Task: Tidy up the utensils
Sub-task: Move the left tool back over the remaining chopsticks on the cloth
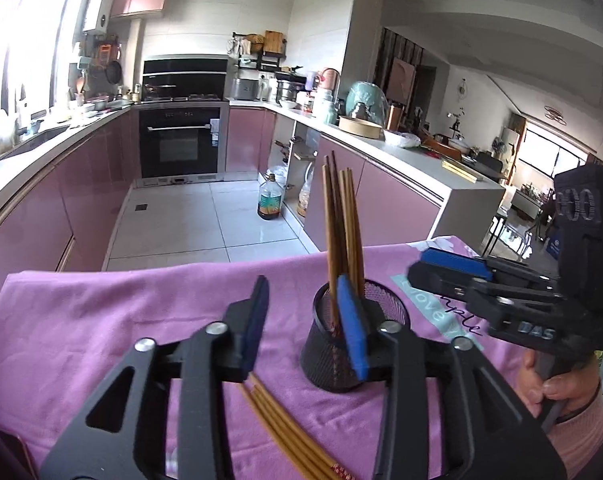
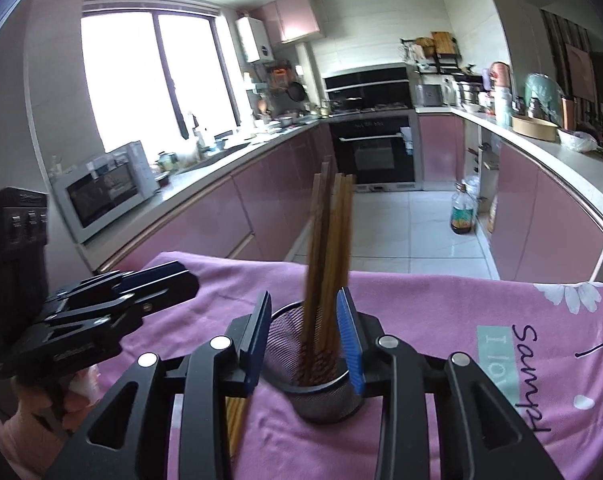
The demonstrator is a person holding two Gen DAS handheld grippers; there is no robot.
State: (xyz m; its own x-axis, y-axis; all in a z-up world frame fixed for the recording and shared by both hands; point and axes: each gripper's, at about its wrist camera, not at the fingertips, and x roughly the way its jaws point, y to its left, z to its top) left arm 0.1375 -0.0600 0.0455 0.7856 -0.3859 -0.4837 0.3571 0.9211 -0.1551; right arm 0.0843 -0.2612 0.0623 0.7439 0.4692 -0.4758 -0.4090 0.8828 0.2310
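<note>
Where the pink kitchen cabinets (image 1: 93, 184) curve round a white tiled floor (image 1: 205, 220), a bench under a pink cloth (image 1: 101, 320) carries one black mesh cup (image 1: 333, 360). About five chopsticks (image 1: 341, 216) stand in it; about four more (image 1: 277, 420) lie at the cup's seven o'clock. The left tool (image 1: 305, 320) and the right tool (image 2: 305, 332) are both released, the right straddling the cup.
</note>
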